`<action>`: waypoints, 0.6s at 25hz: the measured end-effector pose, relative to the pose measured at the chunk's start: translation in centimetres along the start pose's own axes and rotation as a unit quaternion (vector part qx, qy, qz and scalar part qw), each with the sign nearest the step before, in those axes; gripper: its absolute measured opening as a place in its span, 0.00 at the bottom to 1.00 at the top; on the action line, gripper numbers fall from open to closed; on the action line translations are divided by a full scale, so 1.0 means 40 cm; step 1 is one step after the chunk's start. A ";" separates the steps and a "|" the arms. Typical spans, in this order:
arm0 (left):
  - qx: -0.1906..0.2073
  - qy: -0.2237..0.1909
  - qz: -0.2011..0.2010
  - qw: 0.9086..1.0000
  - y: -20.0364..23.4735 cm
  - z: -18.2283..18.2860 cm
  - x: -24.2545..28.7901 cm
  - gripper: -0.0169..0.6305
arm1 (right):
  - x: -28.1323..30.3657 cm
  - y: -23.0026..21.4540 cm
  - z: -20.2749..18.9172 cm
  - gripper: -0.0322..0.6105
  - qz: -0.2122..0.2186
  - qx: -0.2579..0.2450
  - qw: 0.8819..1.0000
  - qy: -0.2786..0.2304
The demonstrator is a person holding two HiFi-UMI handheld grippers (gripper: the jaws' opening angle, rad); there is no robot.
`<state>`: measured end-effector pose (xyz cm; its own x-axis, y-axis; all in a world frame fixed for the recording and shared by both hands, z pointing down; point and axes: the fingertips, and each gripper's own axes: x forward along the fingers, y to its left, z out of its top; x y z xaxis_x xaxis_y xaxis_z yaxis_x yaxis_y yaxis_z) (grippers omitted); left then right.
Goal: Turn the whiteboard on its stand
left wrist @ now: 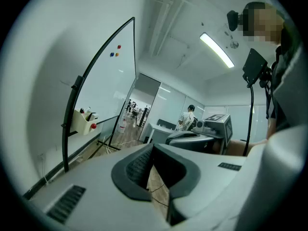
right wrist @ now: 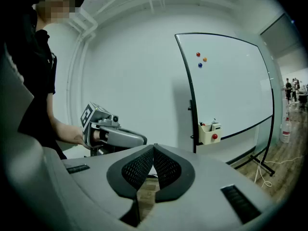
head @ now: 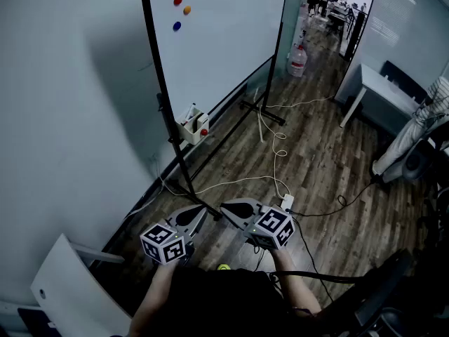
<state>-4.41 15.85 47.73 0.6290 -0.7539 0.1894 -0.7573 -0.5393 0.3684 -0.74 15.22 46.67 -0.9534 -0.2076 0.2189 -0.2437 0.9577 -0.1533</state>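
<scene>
The whiteboard (head: 217, 41) stands on a black wheeled stand (head: 163, 111) by the grey wall, a few steps ahead of me. Three round magnets (head: 177, 1) sit near its top. A cream marker tray (head: 193, 126) hangs at its lower left corner. My left gripper (head: 201, 213) and right gripper (head: 224, 208) are held low over the wooden floor, side by side, well short of the stand's near foot. Both are shut with nothing between the jaws. The board (left wrist: 108, 76) shows edge-on past the left gripper (left wrist: 153, 148). The right gripper (right wrist: 153, 148) faces the board (right wrist: 226, 85) from its front.
White cables (head: 277, 153) and a power strip (head: 287, 202) lie on the floor to the right of the stand. A water bottle (head: 297, 60) stands by the doorway. A white table (head: 386, 90) is at the right, a white chair (head: 70, 286) at my lower left.
</scene>
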 end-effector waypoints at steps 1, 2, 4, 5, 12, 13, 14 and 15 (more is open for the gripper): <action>-0.001 0.000 0.000 1.000 0.000 0.001 -0.002 0.03 | 0.000 0.002 0.001 0.04 0.001 0.001 1.000 0.000; -0.001 0.000 0.001 1.000 0.001 0.001 -0.003 0.03 | 0.001 0.003 0.001 0.04 0.001 0.001 1.000 0.001; -0.002 0.000 0.001 1.000 0.002 0.003 -0.005 0.03 | 0.003 0.005 0.003 0.04 0.002 0.003 1.000 0.000; -0.002 0.000 0.001 1.000 0.003 0.002 -0.006 0.03 | 0.004 0.005 0.003 0.04 0.003 0.005 1.000 -0.001; -0.006 0.003 0.003 1.000 0.002 -0.007 -0.004 0.03 | 0.001 0.003 0.001 0.04 0.006 0.021 1.000 -0.012; -0.006 0.003 0.004 1.000 0.002 -0.006 -0.005 0.03 | 0.000 0.001 0.000 0.04 0.005 0.022 1.000 -0.012; -0.006 0.002 0.006 1.000 0.002 -0.006 -0.006 0.03 | -0.003 -0.001 -0.002 0.04 0.004 0.023 1.000 -0.013; -0.007 0.002 0.008 1.000 0.002 -0.006 -0.009 0.03 | -0.006 0.000 -0.003 0.04 0.005 0.025 1.000 -0.014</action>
<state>-4.64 16.16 47.92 0.6175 -0.7611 0.1985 -0.7648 -0.5220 0.3777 -0.50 15.27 46.72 -0.9601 -0.2050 0.1904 -0.2428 0.9485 -0.2034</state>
